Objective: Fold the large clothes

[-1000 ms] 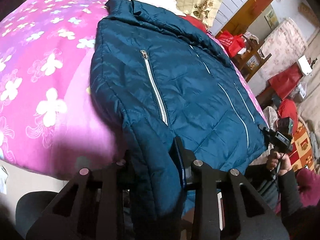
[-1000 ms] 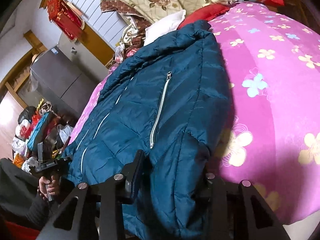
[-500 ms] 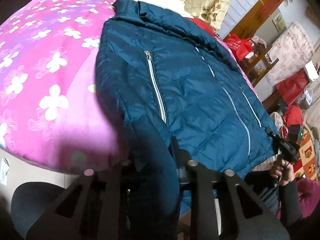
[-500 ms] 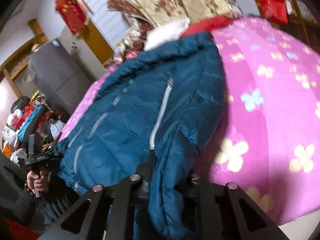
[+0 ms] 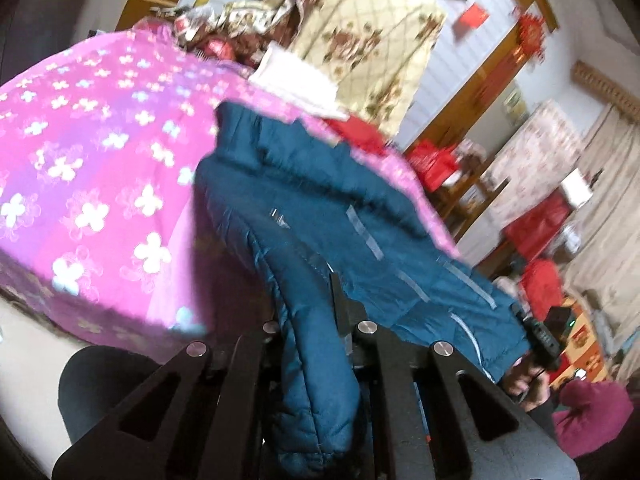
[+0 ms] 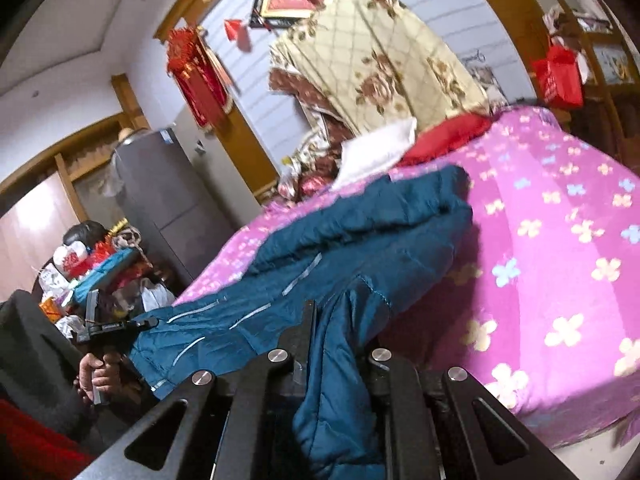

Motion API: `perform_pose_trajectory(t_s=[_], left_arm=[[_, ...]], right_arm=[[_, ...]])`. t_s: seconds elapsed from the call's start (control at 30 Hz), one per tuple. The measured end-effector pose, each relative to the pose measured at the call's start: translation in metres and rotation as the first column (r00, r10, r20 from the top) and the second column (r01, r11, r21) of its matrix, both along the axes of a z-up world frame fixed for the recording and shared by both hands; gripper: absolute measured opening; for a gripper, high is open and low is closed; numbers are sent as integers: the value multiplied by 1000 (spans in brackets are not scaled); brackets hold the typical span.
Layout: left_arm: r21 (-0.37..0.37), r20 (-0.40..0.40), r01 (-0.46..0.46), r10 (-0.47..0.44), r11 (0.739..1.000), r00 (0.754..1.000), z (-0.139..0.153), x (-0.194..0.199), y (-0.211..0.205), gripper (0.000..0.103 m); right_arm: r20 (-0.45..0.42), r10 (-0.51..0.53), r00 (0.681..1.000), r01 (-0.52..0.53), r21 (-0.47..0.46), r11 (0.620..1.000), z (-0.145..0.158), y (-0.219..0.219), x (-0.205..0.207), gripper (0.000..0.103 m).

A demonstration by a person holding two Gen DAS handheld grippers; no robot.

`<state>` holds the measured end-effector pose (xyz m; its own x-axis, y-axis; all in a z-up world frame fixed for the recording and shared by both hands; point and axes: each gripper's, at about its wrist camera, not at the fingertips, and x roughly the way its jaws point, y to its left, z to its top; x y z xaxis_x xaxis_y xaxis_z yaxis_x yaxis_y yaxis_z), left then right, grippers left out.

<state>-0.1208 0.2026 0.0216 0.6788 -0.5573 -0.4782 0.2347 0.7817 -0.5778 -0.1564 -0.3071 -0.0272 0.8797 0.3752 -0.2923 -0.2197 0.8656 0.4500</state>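
A dark teal quilted jacket [image 5: 320, 208] with silver zips lies on a pink flowered bedspread [image 5: 92, 168]; its collar points to the far end of the bed. My left gripper [image 5: 312, 312] is shut on the jacket's left bottom corner, which hangs through the jaws. My right gripper [image 6: 340, 332] is shut on the right bottom corner of the jacket [image 6: 360, 248]. Both corners are lifted off the bedspread [image 6: 560, 248]. Each view shows the other gripper, the right [image 5: 540, 340] and the left [image 6: 116, 326], at the hem's far end.
A cream floral quilt [image 5: 368, 36] and a white pillow [image 5: 296, 80] are piled at the head of the bed. Red bags and shelves [image 5: 436, 160] stand to the right, a grey cabinet [image 6: 160, 192] and clutter to the left. A dark stool [image 5: 92, 384] sits below the bed's edge.
Both grippers have risen and tilted up with the jacket's bottom corners. The hem has lifted off the bed, and the room's walls have come into view.
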Motion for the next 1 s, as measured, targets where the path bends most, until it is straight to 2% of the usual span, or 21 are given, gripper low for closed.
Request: perform_pose_trajectory(t_s=[0.2,0.3,0.4,0.47,0.57,0.77,0.9,1.0], left_arm=[[-34,175,1,5,999,985,65,-13,9,6],[-57,243,-10,23,998,970,83,-9,13,6],[-50,226,-35,45,998,973,78,15,12,6],[-43,204,-58,66,997,977,73,35,8,6],[19,239,-99,92,995,967,77,58,-1,6],[81,265,-158,131,984,955,85,116,-13,6],[179,265,-222,171,958,949,76,185,-32,6],[223,200,-247,204,943,958,54,243,-42,6]], right_arm=[[146,-3,989,11,-55,998,55,4,-24,9],[198,2,980,12,-73,997,71,6,-29,9],[206,-9,979,26,-81,996,74,5,-15,9],[185,-32,982,44,-65,997,69,2,4,9],[182,-66,981,78,-61,995,70,-1,27,9],[198,-100,975,111,-47,993,82,-18,84,9],[171,-133,976,144,-58,988,84,-31,146,9],[93,-170,981,175,-42,984,70,-46,209,9]])
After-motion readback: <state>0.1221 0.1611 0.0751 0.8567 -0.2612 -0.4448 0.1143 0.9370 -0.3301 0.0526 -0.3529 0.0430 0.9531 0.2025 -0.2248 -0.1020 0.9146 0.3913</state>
